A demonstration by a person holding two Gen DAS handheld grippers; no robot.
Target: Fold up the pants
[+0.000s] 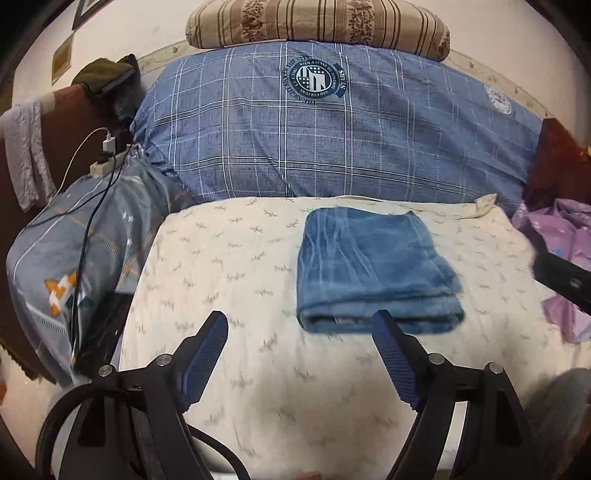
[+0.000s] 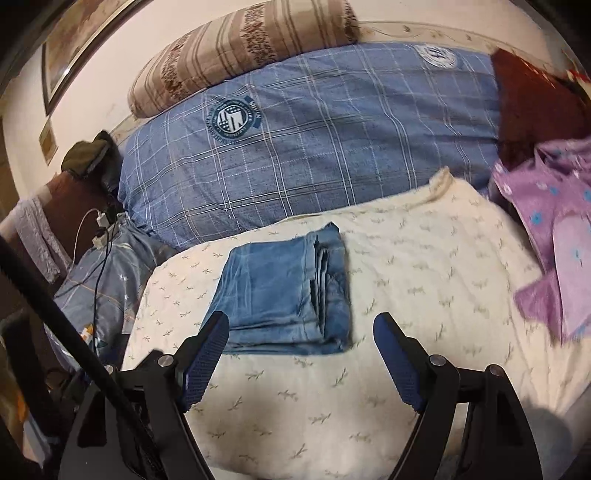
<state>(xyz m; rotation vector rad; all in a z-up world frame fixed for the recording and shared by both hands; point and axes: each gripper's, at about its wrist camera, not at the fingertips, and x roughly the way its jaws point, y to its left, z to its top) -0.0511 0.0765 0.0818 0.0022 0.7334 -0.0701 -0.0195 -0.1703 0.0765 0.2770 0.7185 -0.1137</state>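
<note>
The blue pants (image 1: 373, 266) lie folded into a compact rectangle on the cream patterned blanket (image 1: 236, 280). My left gripper (image 1: 299, 325) is open and empty, held above the blanket just in front of the pants' near fold. In the right wrist view the folded pants (image 2: 284, 291) lie to the left of centre on the blanket (image 2: 424, 280). My right gripper (image 2: 301, 328) is open and empty, hovering at the pants' near edge. The right gripper's black body (image 1: 565, 280) shows at the right edge of the left wrist view.
A blue plaid duvet (image 1: 332, 129) is piled behind the blanket with a striped pillow (image 1: 321, 22) on top. Purple clothing (image 2: 554, 236) lies at the right. A grey pillow (image 1: 85, 254), power strip (image 1: 105, 164) and cables sit at the left.
</note>
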